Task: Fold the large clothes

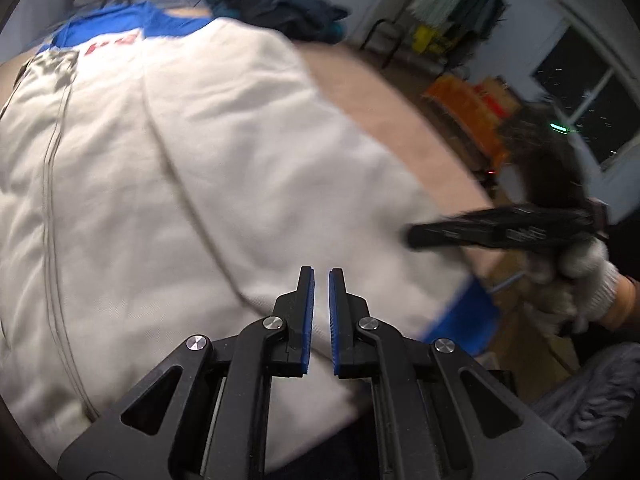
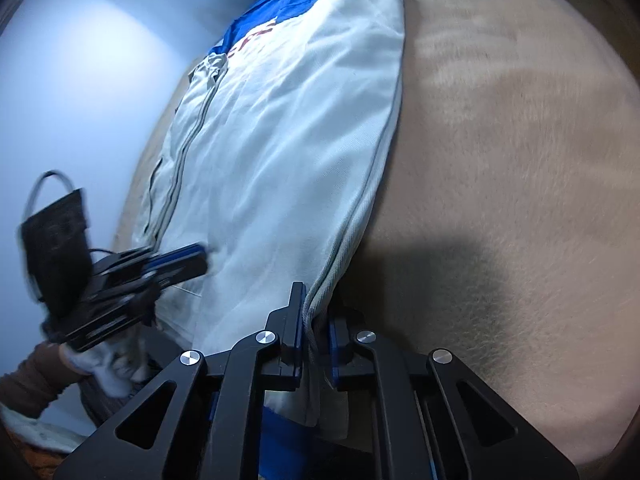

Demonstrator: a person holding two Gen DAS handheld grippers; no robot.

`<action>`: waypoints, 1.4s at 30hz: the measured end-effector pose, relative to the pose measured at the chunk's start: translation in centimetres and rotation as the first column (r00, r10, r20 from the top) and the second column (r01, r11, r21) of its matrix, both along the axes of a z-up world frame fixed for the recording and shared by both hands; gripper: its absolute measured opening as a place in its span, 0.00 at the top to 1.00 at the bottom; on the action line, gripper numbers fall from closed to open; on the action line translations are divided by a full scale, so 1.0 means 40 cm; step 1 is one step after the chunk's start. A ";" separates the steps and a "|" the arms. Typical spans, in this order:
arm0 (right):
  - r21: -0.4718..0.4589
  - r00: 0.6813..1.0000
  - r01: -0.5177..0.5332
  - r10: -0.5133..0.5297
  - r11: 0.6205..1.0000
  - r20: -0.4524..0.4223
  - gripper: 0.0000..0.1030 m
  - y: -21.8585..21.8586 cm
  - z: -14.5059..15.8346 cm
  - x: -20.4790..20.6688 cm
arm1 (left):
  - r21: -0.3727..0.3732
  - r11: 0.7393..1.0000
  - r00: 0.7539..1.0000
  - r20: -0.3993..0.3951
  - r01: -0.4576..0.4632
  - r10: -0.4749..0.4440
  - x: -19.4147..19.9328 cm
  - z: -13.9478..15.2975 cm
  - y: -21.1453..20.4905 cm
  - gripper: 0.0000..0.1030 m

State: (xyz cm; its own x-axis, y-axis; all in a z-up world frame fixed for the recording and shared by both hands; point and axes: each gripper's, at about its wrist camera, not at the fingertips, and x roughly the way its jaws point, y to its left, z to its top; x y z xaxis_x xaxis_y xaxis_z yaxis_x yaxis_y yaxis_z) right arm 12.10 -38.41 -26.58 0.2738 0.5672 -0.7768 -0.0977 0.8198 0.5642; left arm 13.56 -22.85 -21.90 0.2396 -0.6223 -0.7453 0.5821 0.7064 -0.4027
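1. Right wrist view: your right gripper (image 2: pixel 316 316) pinches the near corner of the white jacket (image 2: pixel 280 152), with the folded hem edge caught between the fingers (image 2: pixel 298 320), likely so you can lift that end for the next fold

2. The jacket lies lengthwise on a beige, fuzzy surface (image 2: pixel 520 160); whether that is a bed or a covered desk you cannot tell

3. Your left gripper (image 1: pixel 321 304) hovers above the cloth with its fingers pressed nearly together and nothing between them, so it holds no fabric now; it seems placed to take the other near corner

4. The garment looks already narrowed: its right side (image 2: pixel 394 112) runs as one long, straight doubled edge, which suggests the sides are folded in and the lengthwise fold is what remains

5. It is off-white with a blue yoke (image 1: pixel 116 28) at the far end, red lettering (image 1: pixel 114 44) under it and a zip line (image 2: pixel 192 128) running down the front, which faces up

6. A blue band (image 1: pixel 464 312) shows at the near hem, just beside the right gripper in the left wrist view

7. The fabric looks thin and limp with shallow wrinkles, so expect it to sag if you raise only one corner

8. Dark clothes (image 1: pixel 280 12) lie piled beyond the collar end, apart from your work
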 end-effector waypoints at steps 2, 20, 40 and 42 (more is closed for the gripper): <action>-0.031 1.000 0.004 -0.004 1.000 0.002 0.93 0.009 0.016 -0.001 | -0.006 0.999 0.999 0.023 0.045 -0.045 -0.040 0.008 -0.015 0.97; -0.303 0.977 -0.038 0.100 0.952 0.191 0.95 0.160 0.194 -0.026 | -0.186 0.958 0.976 -0.019 -0.219 0.219 -0.014 0.174 0.316 0.97; -0.416 0.908 -0.267 0.371 0.869 0.193 0.95 0.558 0.178 0.039 | -0.275 0.811 0.850 -0.048 -0.516 0.524 0.067 0.185 0.679 0.97; -0.425 0.907 -0.285 0.385 0.859 0.172 0.95 0.584 0.145 0.046 | -0.272 0.811 0.850 -0.056 -0.519 0.525 0.071 0.176 0.681 0.97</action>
State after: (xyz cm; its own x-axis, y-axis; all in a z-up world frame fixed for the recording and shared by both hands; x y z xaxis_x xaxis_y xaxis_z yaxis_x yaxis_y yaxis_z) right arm 13.92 -15.06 -20.77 0.3288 0.3319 -0.8842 -0.4975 0.8566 0.1366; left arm 16.38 4.40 -14.84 0.5984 -0.5724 -0.5605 0.1671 0.7735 -0.6114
